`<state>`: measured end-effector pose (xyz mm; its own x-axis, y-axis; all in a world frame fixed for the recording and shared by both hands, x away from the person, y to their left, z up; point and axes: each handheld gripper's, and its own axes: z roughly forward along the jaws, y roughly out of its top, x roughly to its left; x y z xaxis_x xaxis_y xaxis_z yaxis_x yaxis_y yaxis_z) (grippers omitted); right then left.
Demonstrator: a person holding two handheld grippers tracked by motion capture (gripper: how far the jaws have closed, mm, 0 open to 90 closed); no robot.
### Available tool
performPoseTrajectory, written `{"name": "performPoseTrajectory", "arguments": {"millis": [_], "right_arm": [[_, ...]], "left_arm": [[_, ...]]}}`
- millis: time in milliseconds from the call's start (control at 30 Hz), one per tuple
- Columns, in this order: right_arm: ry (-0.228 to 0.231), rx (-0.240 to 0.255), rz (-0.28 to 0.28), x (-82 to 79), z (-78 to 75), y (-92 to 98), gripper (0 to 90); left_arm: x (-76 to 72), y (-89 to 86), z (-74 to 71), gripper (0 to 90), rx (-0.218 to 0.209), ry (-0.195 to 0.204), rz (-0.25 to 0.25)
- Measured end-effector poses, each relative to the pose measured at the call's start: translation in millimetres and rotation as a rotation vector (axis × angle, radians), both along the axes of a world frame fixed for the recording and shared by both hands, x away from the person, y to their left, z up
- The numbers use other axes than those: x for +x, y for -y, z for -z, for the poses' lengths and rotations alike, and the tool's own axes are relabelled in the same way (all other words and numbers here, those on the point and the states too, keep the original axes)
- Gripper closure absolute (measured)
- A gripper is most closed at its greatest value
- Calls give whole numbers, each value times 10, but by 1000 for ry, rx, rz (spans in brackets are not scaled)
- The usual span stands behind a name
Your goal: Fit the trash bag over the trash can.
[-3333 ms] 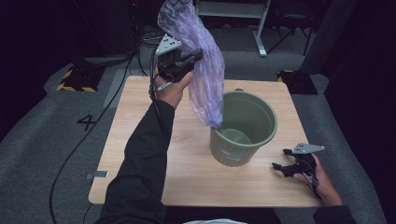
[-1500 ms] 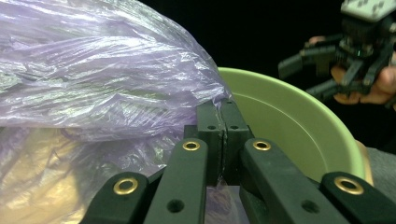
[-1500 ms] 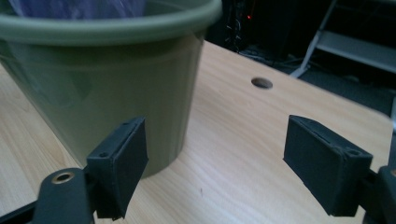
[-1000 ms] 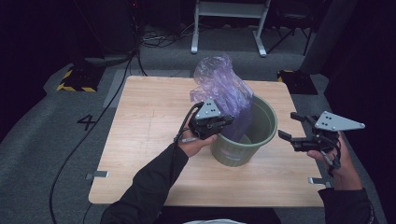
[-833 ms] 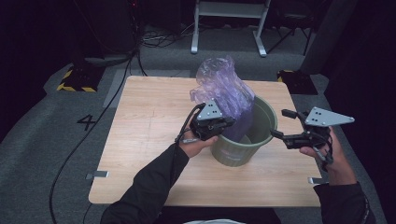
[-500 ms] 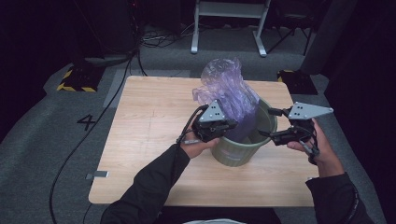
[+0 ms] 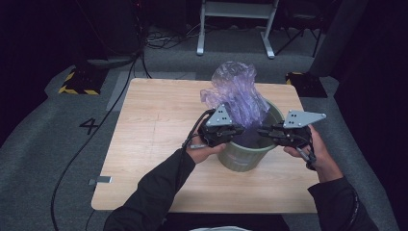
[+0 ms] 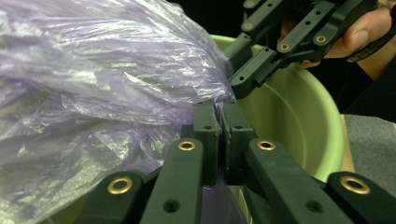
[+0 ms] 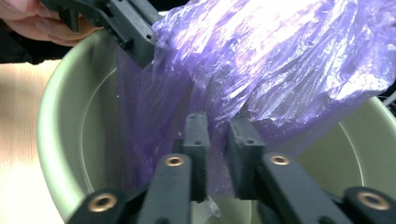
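Left gripper (image 7: 236,129) is clamped tight on the purple bag (image 7: 238,96) over the bin (image 7: 250,156). Right gripper (image 7: 262,131) just closed on the bag too. A "4" (image 7: 89,126) is marked on the floor.

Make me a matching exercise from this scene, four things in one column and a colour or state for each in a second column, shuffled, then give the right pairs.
1 plastic bag
2 bucket
3 left gripper
4 table

A pale green
B light wood
C translucent purple
D shut on the bag's film

Pairs: 1-C, 2-A, 3-D, 4-B
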<state>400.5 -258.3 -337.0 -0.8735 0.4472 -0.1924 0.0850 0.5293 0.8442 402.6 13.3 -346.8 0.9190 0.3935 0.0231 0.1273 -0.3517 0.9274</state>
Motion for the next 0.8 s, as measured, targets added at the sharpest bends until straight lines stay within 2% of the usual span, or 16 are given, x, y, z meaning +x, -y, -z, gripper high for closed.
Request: {"name": "performPoseTrajectory", "arguments": {"millis": [67, 100, 200, 333, 400, 567, 633, 667, 767, 800], "right_arm": [[5, -4, 3, -4, 0, 1, 848], [14, 9, -1, -17, -2, 11, 889], [23, 14, -7, -41, -6, 23, 900], [36, -4, -13, -80, -10, 22, 900], [43, -7, -11, -97, -23, 33, 900], [54, -23, 3, -109, -45, 76, 900], [52, -38, 9, -103, -39, 92, 900], [52, -38, 9, -103, -39, 92, 900], [54, -54, 21, -90, -24, 111, 900], [54, -59, 21, -89, -23, 109, 900]], "left_arm": [[6, -7, 6, 835, -4, -4, -2], [15, -27, 10, 824, -7, -2, -8], [25, -56, 7, 788, -18, -4, -20], [17, -99, -5, 752, -26, 8, -22], [33, -124, -19, 620, -39, 1, -51], [108, -188, -117, 330, -85, -54, -86], [119, -224, -154, 291, -118, -58, -91], [119, -224, -154, 275, -118, -58, -91], [183, -229, -196, 236, -164, -91, -79], [195, -211, -208, 227, -162, -93, -80]]}}
